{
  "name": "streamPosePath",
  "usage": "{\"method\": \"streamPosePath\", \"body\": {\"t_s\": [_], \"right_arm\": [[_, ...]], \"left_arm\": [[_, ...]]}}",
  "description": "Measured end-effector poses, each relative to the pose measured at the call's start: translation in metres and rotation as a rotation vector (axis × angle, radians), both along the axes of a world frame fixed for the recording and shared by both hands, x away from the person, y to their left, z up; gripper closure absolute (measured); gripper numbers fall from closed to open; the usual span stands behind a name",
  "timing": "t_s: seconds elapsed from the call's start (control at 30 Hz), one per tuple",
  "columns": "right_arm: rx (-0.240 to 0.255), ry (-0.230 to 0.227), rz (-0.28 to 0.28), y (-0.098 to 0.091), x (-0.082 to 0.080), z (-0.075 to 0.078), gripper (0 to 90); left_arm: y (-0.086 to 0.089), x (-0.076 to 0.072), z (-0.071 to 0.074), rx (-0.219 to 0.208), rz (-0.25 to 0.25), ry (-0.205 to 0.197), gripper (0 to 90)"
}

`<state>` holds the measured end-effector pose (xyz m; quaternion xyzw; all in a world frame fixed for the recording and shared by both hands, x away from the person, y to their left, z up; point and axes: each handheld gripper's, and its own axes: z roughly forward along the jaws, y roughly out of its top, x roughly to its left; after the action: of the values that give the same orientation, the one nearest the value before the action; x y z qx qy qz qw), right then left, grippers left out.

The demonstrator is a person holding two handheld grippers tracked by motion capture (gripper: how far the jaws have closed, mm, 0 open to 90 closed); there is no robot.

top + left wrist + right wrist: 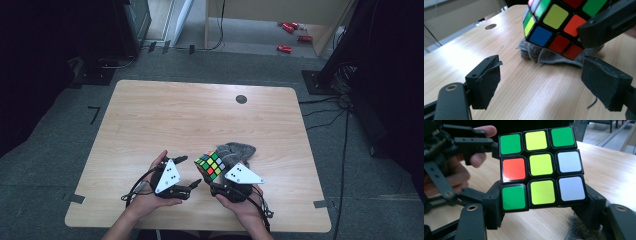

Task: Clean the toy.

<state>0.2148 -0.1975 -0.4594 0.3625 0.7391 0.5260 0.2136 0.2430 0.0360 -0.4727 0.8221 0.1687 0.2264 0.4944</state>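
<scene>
A scrambled colour cube (211,165) is lifted just above the wooden table (175,115), near its front edge. My right gripper (214,176) is shut on it, one jaw on each side of the cube (541,167), which shows green, yellow, white and one red sticker in the right gripper view. A crumpled grey cloth (240,150) lies on the table beneath and behind the cube (556,22). My left gripper (189,171) stands open just left of the cube, its pads (486,82) wide apart with nothing between them.
A small black disc (241,99) is set into the table at the back right. Red objects (292,30) lie on the floor beyond the table. Cables run along the floor on the right (345,125). Bare wood stretches behind and left of the hands.
</scene>
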Motion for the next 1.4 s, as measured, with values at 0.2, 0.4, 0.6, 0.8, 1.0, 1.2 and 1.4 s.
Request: {"method": "streamPosePath", "body": {"t_s": [0.2, 0.4, 0.6, 0.8, 1.0, 1.2, 1.4], "right_arm": [[0.03, 0.045, 0.0, 0.006, -0.002, 0.0, 33.7], [0.045, 0.085, 0.008, 0.012, -0.003, -0.003, 33.8], [0.053, 0.118, 0.025, 0.016, -0.003, -0.005, 33.7], [0.083, 0.169, 0.036, 0.015, -0.002, -0.006, 33.6], [0.116, 0.191, 0.044, 0.013, 0.002, -0.008, 31.2], [0.129, 0.104, 0.047, 0.005, 0.002, -0.001, 27.1], [0.123, 0.033, 0.006, -0.011, 0.005, 0.007, 27.6]], "left_arm": [[-0.007, -0.005, -0.004, 0.016, -0.008, -0.063, 16.6], [-0.015, -0.012, -0.008, 0.042, -0.029, -0.122, 16.6], [-0.018, -0.015, -0.01, 0.039, -0.03, -0.134, 18.4], [-0.019, -0.018, -0.012, 0.018, -0.014, -0.159, 26.1], [-0.017, -0.017, -0.012, 0.01, -0.026, -0.15, 32.7], [-0.009, -0.009, -0.01, -0.001, 0.026, -0.124, 33.5], [0.0, -0.002, -0.009, -0.03, 0.08, -0.087, 33.6]]}}
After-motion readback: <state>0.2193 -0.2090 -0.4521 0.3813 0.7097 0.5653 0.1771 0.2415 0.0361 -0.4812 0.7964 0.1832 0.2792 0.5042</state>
